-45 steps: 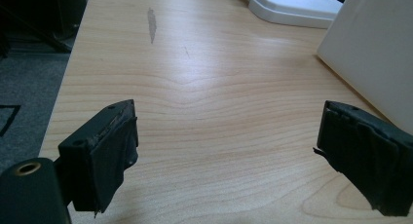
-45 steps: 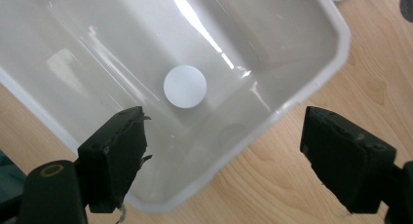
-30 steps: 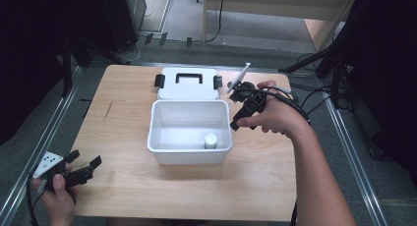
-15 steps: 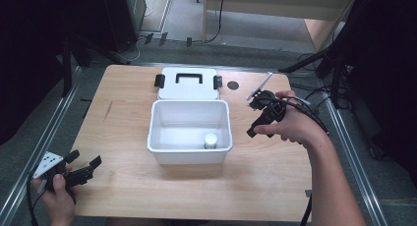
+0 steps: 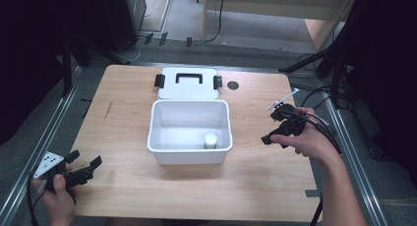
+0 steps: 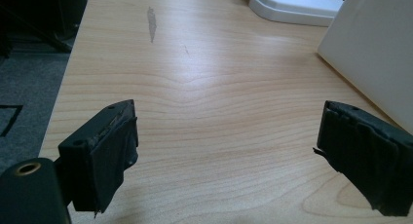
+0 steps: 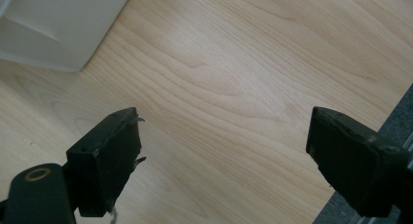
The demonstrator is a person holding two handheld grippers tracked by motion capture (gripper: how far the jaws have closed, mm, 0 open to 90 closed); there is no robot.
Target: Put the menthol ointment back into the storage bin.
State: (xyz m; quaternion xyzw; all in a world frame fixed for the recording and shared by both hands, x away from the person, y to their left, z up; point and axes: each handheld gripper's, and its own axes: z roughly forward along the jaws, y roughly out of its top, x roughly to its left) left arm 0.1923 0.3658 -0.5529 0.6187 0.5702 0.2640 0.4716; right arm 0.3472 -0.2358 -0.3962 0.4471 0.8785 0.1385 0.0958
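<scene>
A white open bin [image 5: 162, 137] stands mid-table with a small white jar [image 5: 210, 140] in its near right corner. Its lid [image 5: 187, 91], with a black handle and two black latches, lies flat just behind it. My right gripper [image 5: 270, 127] hovers open over bare wood to the right of the bin, nothing between its fingers; in the right gripper view [image 7: 224, 129] a corner of the bin [image 7: 58, 24] sits at the upper left. My left gripper [image 5: 84, 158] is open at the table's near left corner, pointing toward the bin [image 6: 375, 48]; its jaws [image 6: 229, 119] are empty.
A small black disc [image 5: 233, 85] lies on the table right of the lid. The wooden table [image 5: 123, 108] has a dark scuff [image 6: 151, 22] at its left. Metal rails and cables run along both sides; the table's right edge [image 7: 389, 117] is close to my right gripper.
My right gripper has moved from beside the bin's far right corner toward me and to the right, away from the bin. The left gripper has not moved.
</scene>
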